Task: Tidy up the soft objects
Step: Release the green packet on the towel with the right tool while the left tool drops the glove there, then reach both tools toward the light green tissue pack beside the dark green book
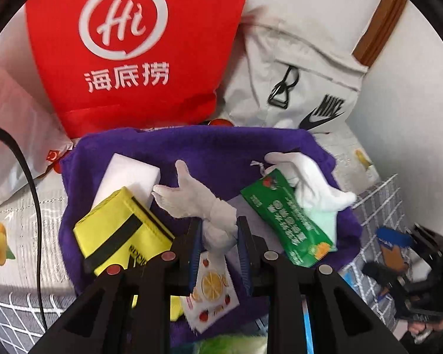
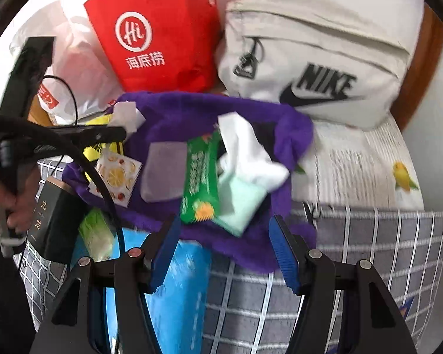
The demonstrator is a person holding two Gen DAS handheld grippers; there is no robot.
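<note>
A purple towel [image 1: 221, 150] lies spread on the bed with soft items on it. My left gripper [image 1: 218, 233] is shut on the cuff of a white glove [image 1: 192, 194], whose fingers point away. A second white glove [image 1: 313, 183] lies right of it over a green packet [image 1: 283, 218]. A white sponge block [image 1: 127, 177] and a yellow pouch [image 1: 118, 230] lie left. In the right wrist view my right gripper [image 2: 224, 250] is open and empty above the towel's [image 2: 192, 112] near edge, close to the green packet [image 2: 200, 183] and the white glove [image 2: 245, 150].
A red bag [image 1: 138, 44] and a white Nike bag [image 1: 304, 88] stand behind the towel. A fruit-print sachet [image 1: 212, 289] lies by my left fingers. A mint green pad [image 2: 242, 203], blue pack [image 2: 186, 289] and black box [image 2: 53, 215] sit near the grey checked bedding [image 2: 354, 265].
</note>
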